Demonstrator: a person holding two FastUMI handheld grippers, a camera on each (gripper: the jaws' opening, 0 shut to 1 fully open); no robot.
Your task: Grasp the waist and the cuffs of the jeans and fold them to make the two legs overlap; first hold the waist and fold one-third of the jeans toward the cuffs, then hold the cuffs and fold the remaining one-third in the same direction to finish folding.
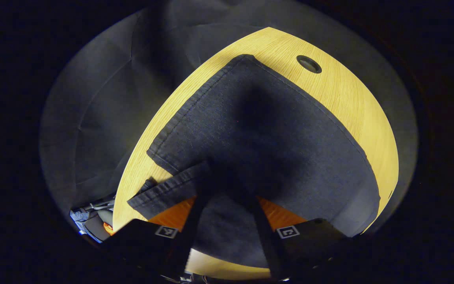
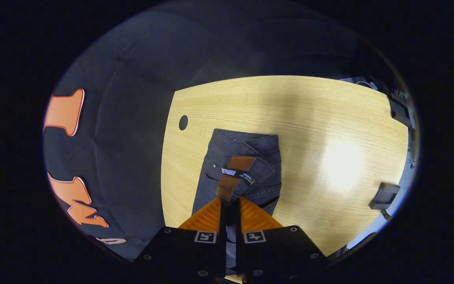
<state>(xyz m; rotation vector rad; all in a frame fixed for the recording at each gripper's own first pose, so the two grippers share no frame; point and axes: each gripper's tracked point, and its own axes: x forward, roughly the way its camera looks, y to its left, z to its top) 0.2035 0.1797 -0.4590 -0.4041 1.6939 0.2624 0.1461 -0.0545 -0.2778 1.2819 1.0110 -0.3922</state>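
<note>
Dark denim jeans (image 2: 238, 169) lie on a pale wooden table (image 2: 329, 118), at the centre of the right gripper view, with a brown leather patch (image 2: 233, 173) on the waist. The right gripper (image 2: 230, 205) is nearly closed, both fingers pinching the waist fabric. In the left gripper view the jeans (image 1: 266, 134) fill the middle, stitched hems showing at centre left. The left gripper (image 1: 227, 197) stands partly apart over the cloth; whether it grips cannot be told.

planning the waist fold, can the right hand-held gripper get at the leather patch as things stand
Probably yes: the right hand-held gripper is already at the waist of the jeans, the leather patch lies just ahead of its fingers, and nothing covers it.
</note>
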